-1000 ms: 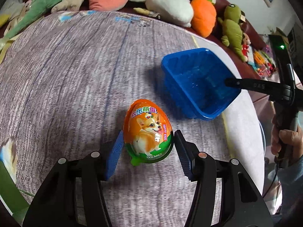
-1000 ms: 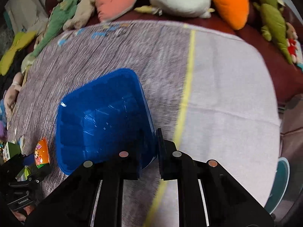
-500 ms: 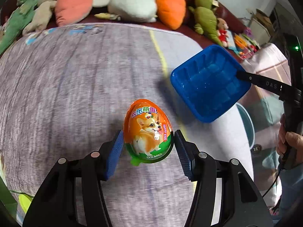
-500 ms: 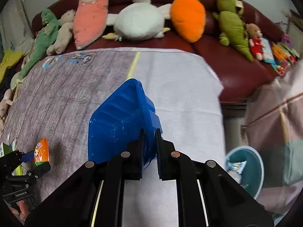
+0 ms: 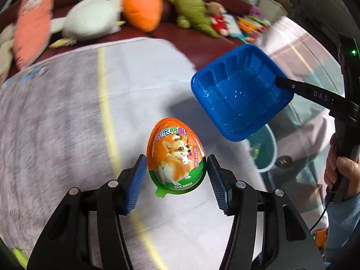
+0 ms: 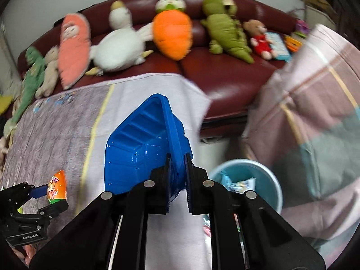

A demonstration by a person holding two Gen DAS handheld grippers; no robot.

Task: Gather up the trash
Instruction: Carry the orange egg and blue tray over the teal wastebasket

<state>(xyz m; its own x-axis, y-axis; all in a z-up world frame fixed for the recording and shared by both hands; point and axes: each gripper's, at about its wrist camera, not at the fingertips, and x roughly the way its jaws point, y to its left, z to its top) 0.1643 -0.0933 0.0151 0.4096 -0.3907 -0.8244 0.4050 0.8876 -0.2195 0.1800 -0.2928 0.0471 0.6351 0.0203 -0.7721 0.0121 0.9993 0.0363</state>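
My left gripper [image 5: 176,175] is shut on an orange and green egg-shaped toy package [image 5: 176,157] with a corgi printed on it, held above the table. The same egg package [image 6: 57,185] shows at the lower left of the right wrist view, between the left gripper's [image 6: 48,199] fingers. My right gripper [image 6: 177,168] is shut on the rim of an empty blue plastic tray [image 6: 139,148], held tilted in the air. In the left wrist view the blue tray [image 5: 238,92] hangs at the upper right, over a teal trash bin [image 5: 265,150]. That trash bin [image 6: 252,182] holds some wrappers.
A table with a grey and white cloth [image 5: 67,112] lies below. Behind it, a dark red sofa [image 6: 225,72] carries several plush toys, among them an orange carrot [image 6: 173,33] and a green crocodile [image 6: 225,29]. A pink checked cloth [image 6: 315,94] rises at right. A person's hand [image 5: 342,171] grips the right tool.
Both grippers have swung to the right with their loads, off the grey part of the cloth toward the table's right edge. The teal bin has come into view under the tray.
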